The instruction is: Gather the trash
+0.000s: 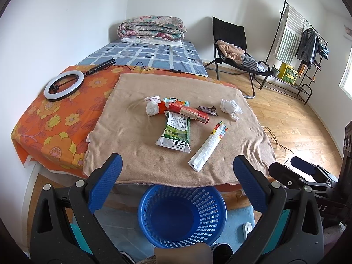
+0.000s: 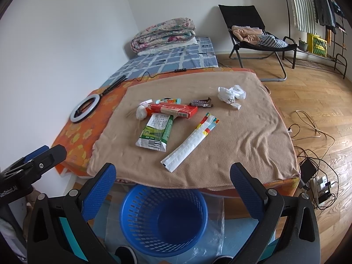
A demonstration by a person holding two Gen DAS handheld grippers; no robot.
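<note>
While both grippers are held above the blue basket (image 1: 182, 215), the left gripper (image 1: 178, 183) and the right gripper (image 2: 173, 188) are seen with fingers spread wide and nothing gripped. On the tan blanket (image 2: 231, 132) are laid a milk carton (image 2: 155, 133), a red box (image 2: 173, 109), a long white wrapper (image 2: 190, 142), a dark candy wrapper (image 2: 201, 103) and crumpled white paper (image 2: 231, 94). Nothing is seen inside the basket.

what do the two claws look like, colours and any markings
Both match: the left claw and right claw each have two black plastic arms with triangular cut-outs, silver rivets and teal panels lower down. The fingers carry blue textured rubber pads. Seen from the right wrist view, the left tool's black body bears white lettering reading "GenRobot.AI". No sleeves show.
</note>
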